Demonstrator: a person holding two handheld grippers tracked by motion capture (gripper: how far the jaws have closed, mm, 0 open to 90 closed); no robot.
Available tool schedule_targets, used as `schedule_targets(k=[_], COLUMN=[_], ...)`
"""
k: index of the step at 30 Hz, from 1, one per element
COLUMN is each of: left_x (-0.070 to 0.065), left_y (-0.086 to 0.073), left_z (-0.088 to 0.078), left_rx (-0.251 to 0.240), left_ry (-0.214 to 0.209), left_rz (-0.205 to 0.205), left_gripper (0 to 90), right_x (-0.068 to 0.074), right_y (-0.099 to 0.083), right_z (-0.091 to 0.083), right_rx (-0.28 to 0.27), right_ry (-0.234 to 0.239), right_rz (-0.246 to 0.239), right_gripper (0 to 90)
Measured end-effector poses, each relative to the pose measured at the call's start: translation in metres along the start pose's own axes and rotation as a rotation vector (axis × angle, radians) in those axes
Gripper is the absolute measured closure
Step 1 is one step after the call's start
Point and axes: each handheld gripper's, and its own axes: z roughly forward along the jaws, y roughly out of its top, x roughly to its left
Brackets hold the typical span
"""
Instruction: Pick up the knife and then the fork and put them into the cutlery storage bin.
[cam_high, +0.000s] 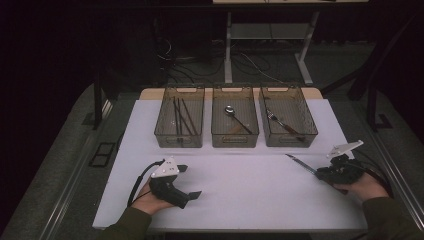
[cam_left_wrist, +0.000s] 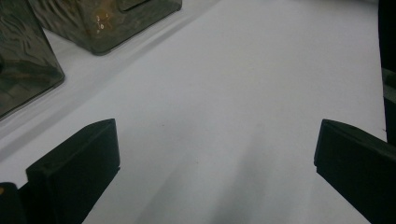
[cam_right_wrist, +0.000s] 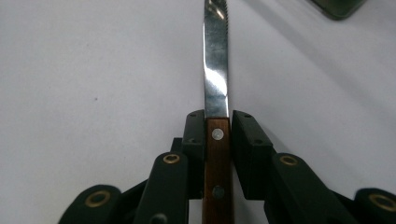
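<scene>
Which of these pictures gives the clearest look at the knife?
The right gripper view: the knife runs up the middle, its wooden riveted handle clamped between the right gripper jaws and its serrated steel blade pointing away. The high view shows the knife as a small thin sliver sticking out from that gripper at the table's right.

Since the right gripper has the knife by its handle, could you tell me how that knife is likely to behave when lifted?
The knife will probably stay stiff: its steel blade runs straight out from the wooden handle. It may tip blade-down, since the fingers of the right gripper clamp only the handle's front end. The flat, riveted wood likely gives a fair grip, while the glossy blade looks slippery.
</scene>
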Motion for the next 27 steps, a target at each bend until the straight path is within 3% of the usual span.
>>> schedule_targets(k=[7,10,15,19,27], left_x=[0.0,0.0,0.0,0.0,0.0], left_y=[0.0,0.0,0.0,0.0,0.0], left_z=[0.0,0.0,0.0,0.0,0.0], left_rx=[-0.001,0.0,0.0,0.001,0.003], left_ry=[-0.003,-0.003,-0.005,-0.006,-0.004], left_rz=[0.002,0.003,0.007,0.005,0.005], left_gripper=[0.0,0.0,0.0,0.0,0.0], right_x=[-0.001,0.001,-0.001,-0.001,-0.004], right_y=[0.032,0.045,0.058,0.058,0.051], right_z=[0.006,0.011,0.017,0.017,0.011], right_rx=[0.229,0.328,0.431,0.433,0.355], right_ry=[0.013,0.018,0.036,0.04,0.039], right_rz=[-0.088,-0.102,-0.112,-0.133,-0.112], right_gripper=[75.5,75.5,76.0,77.2,77.3])
